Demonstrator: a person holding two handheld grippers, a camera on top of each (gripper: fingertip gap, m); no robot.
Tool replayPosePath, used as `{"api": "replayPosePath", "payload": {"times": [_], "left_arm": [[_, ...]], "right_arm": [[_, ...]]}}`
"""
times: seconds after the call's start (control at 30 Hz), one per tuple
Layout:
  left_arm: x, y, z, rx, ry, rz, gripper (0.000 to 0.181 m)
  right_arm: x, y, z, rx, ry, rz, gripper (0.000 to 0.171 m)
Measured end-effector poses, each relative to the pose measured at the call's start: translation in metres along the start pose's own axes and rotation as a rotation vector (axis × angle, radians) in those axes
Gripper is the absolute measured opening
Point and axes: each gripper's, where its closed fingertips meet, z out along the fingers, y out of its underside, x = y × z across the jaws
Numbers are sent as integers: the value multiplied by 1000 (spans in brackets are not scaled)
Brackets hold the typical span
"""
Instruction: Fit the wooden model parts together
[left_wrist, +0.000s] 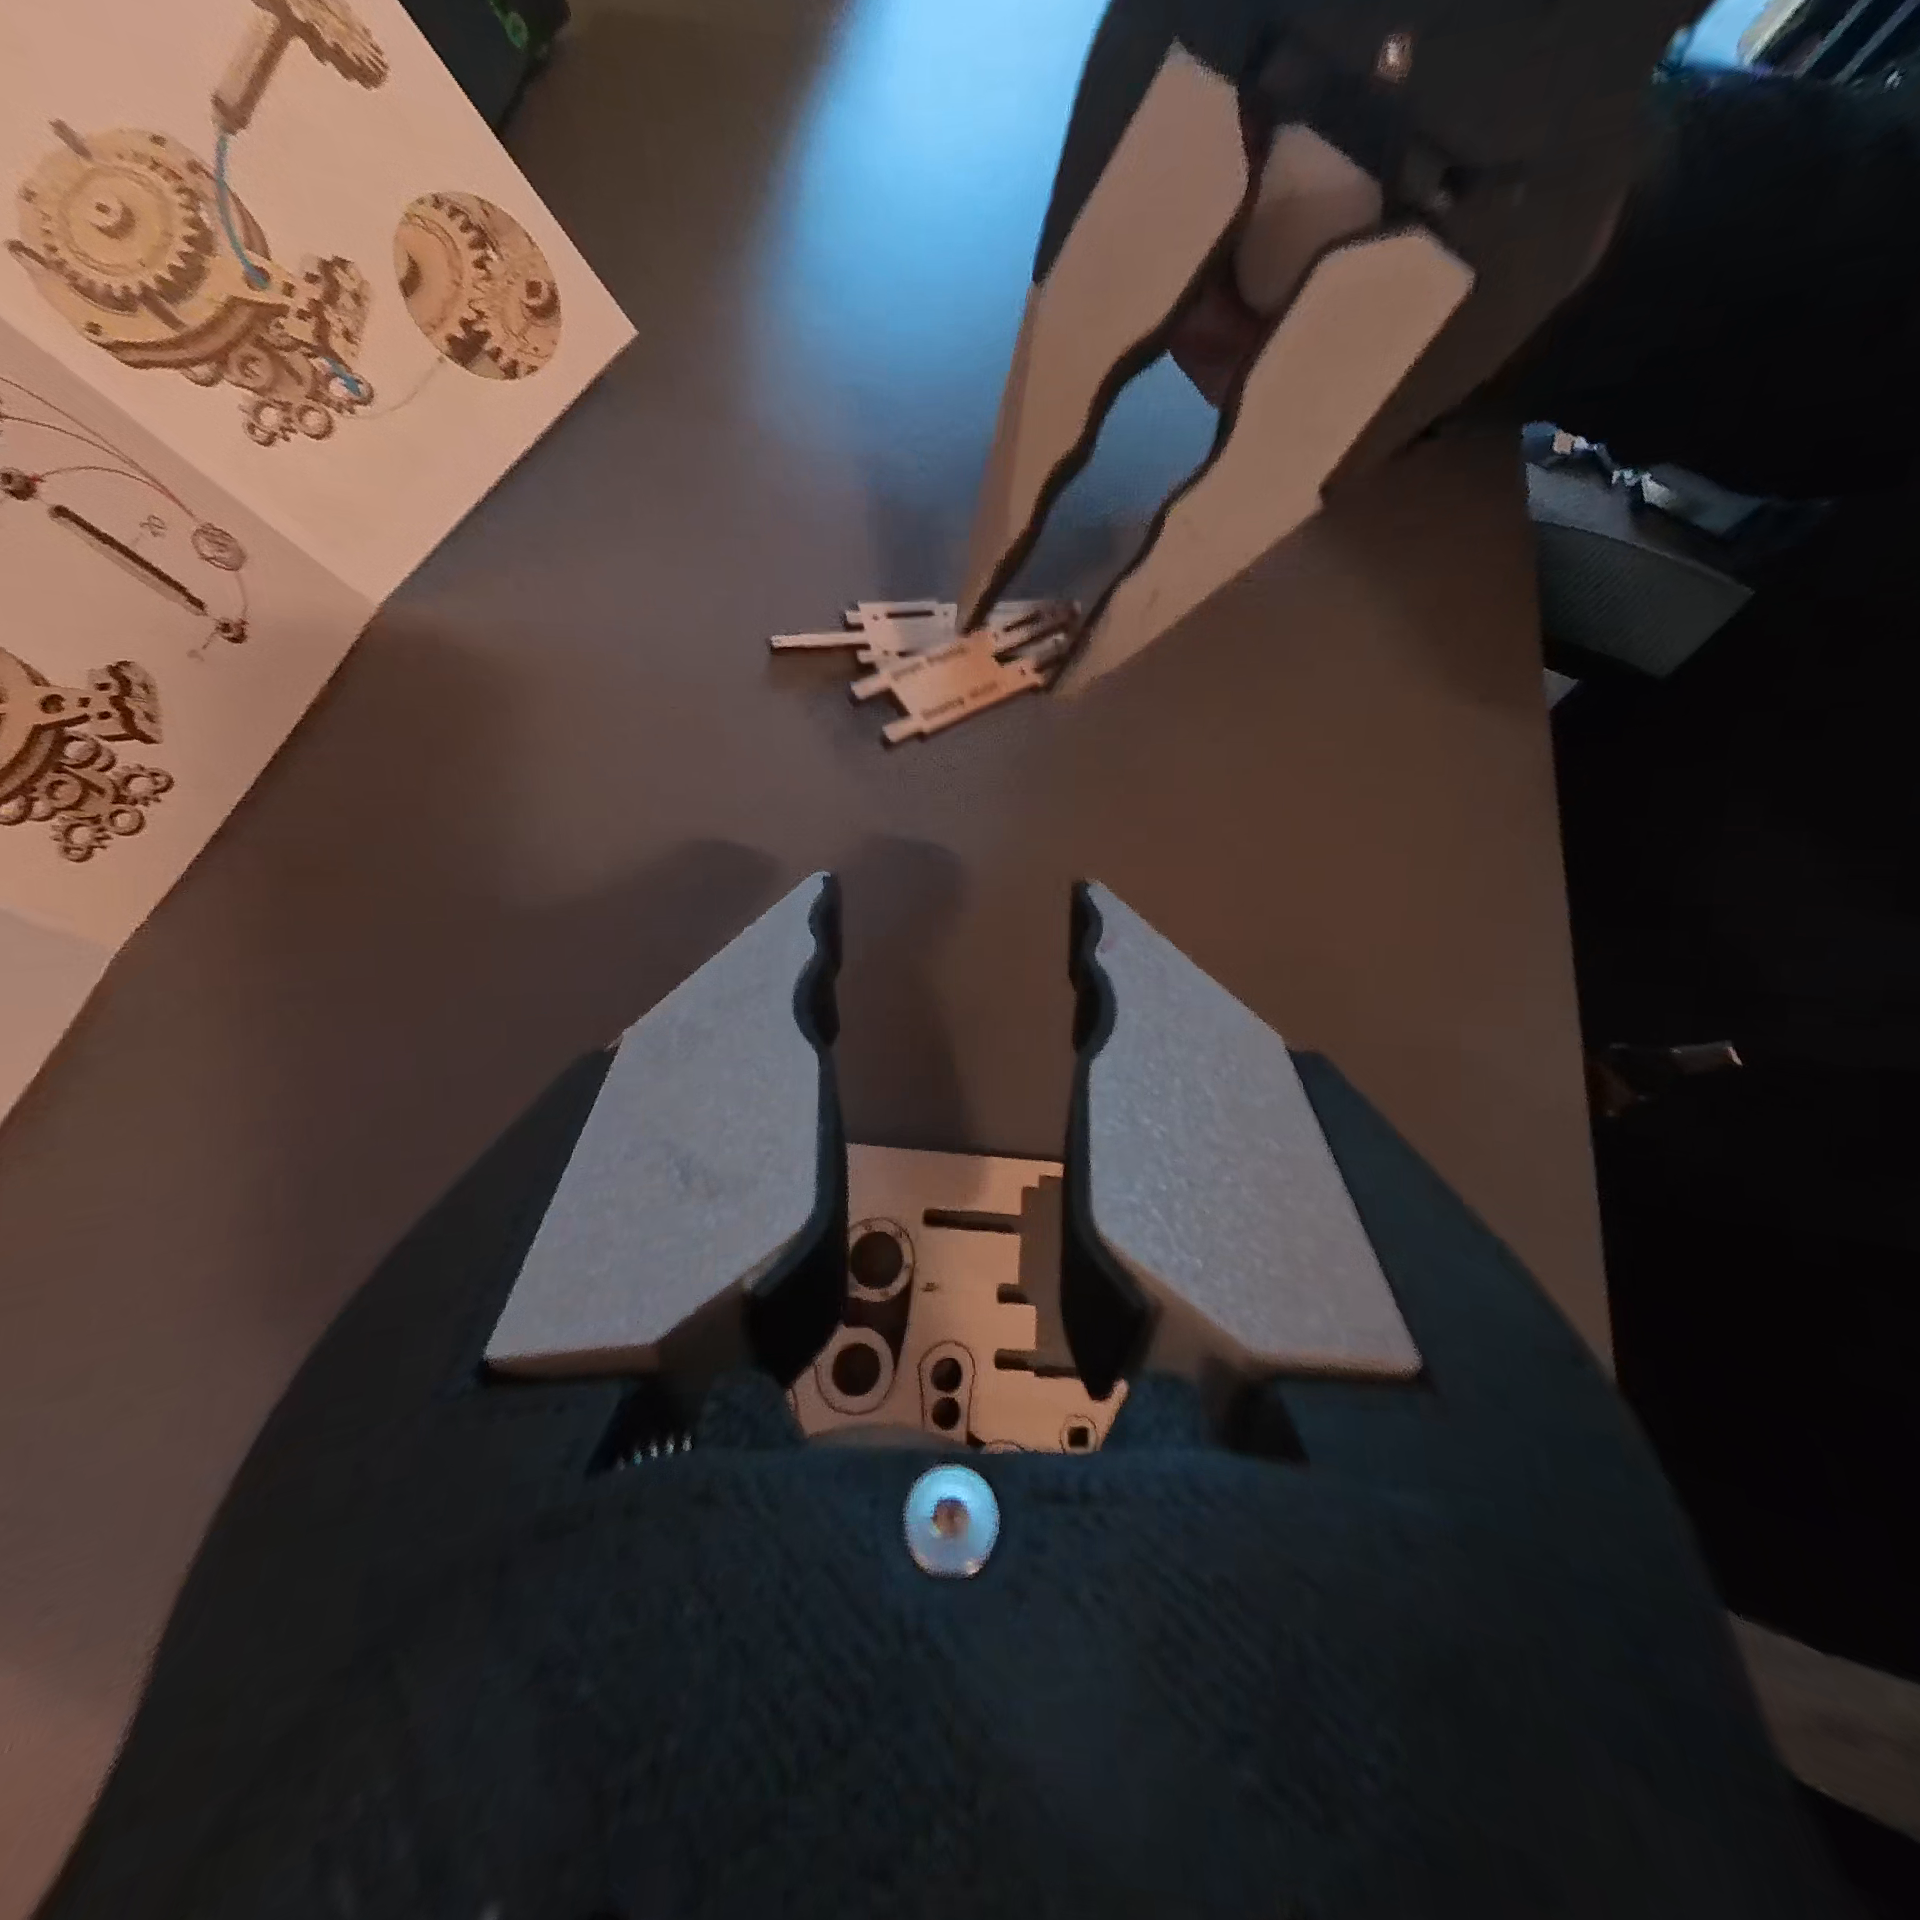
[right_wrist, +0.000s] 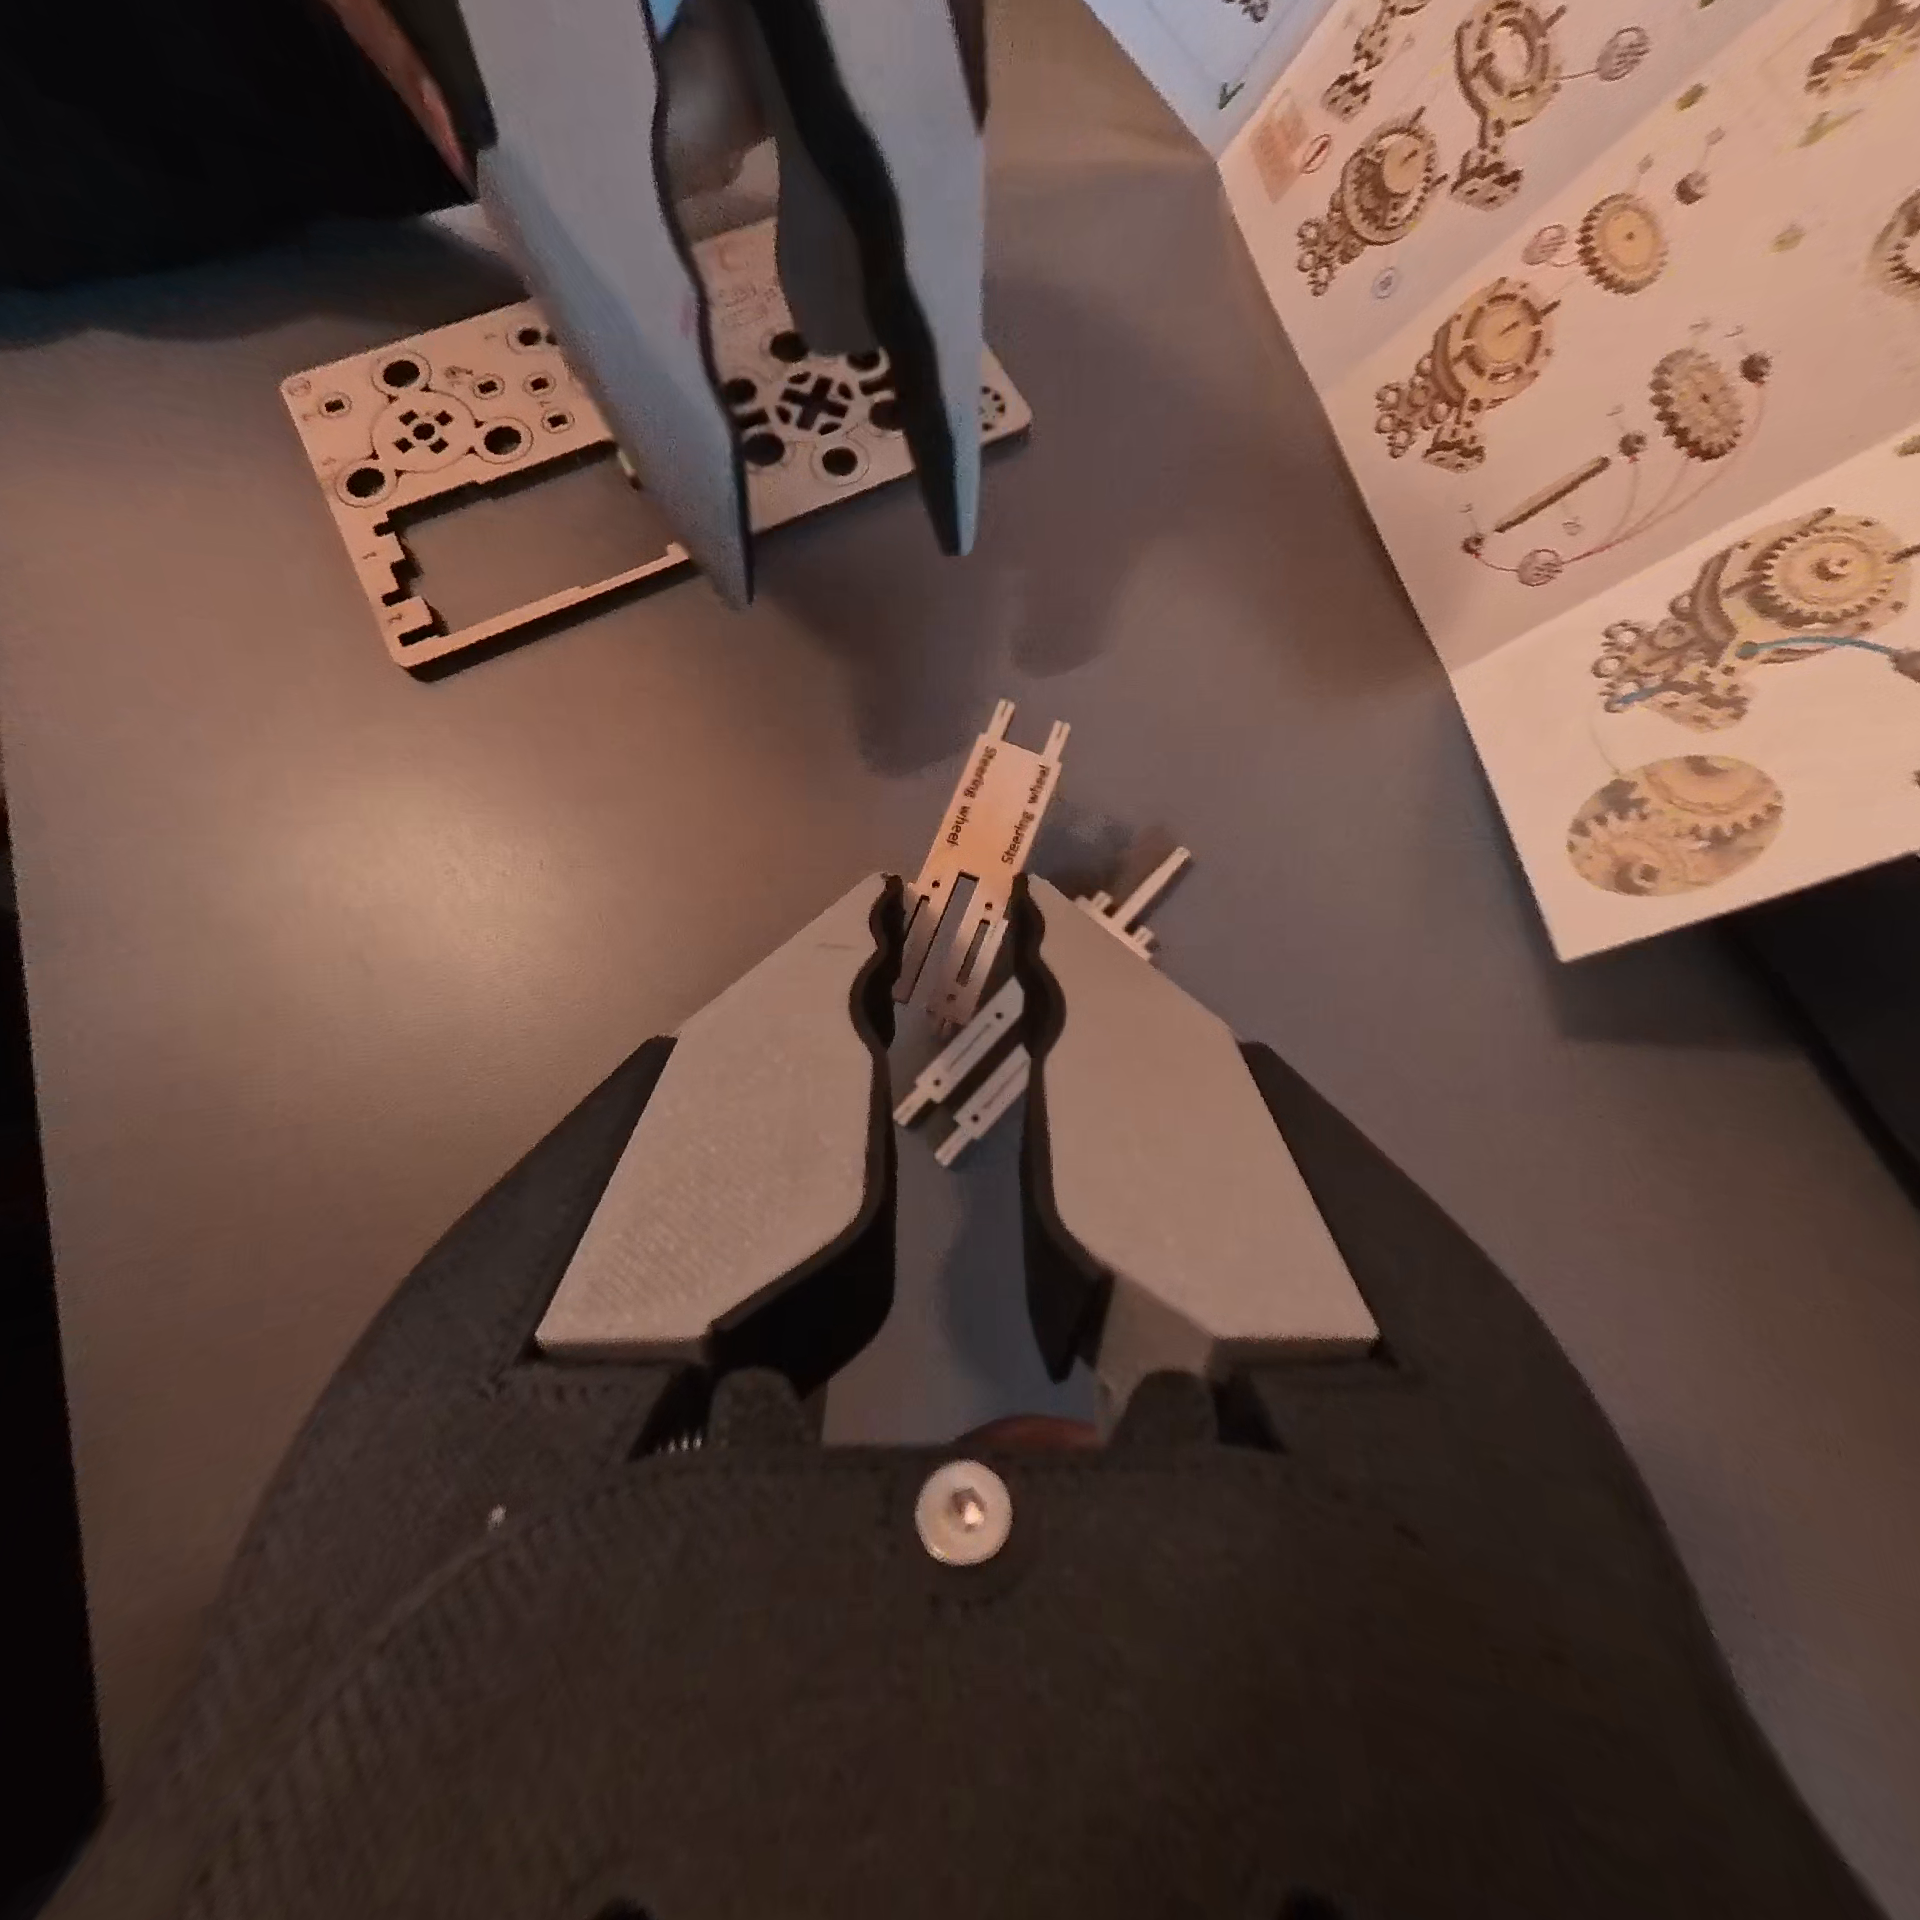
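Observation:
My right gripper (right_wrist: 958, 885) has its jaws drawn in on a flat wooden strip piece (right_wrist: 982, 821) that lies on top of a small pile of loose wooden strips (right_wrist: 966, 1091) on the grey table. In the left wrist view the right gripper (left_wrist: 1029, 634) stands tip-down on that pile (left_wrist: 935, 675). My left gripper (left_wrist: 956, 894) is open and empty. It hovers over a laser-cut wooden sheet (left_wrist: 966, 1278) with round holes and a cut-out window. In the right wrist view the left gripper (right_wrist: 842, 561) stands over the same sheet (right_wrist: 343, 436).
An unfolded instruction leaflet (left_wrist: 208, 312) with gear drawings lies at the table's left side; it also shows in the right wrist view (right_wrist: 1558, 416). The table edge (left_wrist: 1558, 831) runs close to the right of the strip pile. Dark objects lie beyond that edge.

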Motion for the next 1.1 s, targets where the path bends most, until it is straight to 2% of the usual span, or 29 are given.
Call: {"api": "replayPosePath", "payload": {"times": [0.47,1.1], "left_arm": [[16,19,27,-126,35,69,41],[12,7,28,-82,-8,93,39]], "right_arm": [[21,4,-22,15,36,32,17],[36,22,-30,-49,50,42,17]]}}
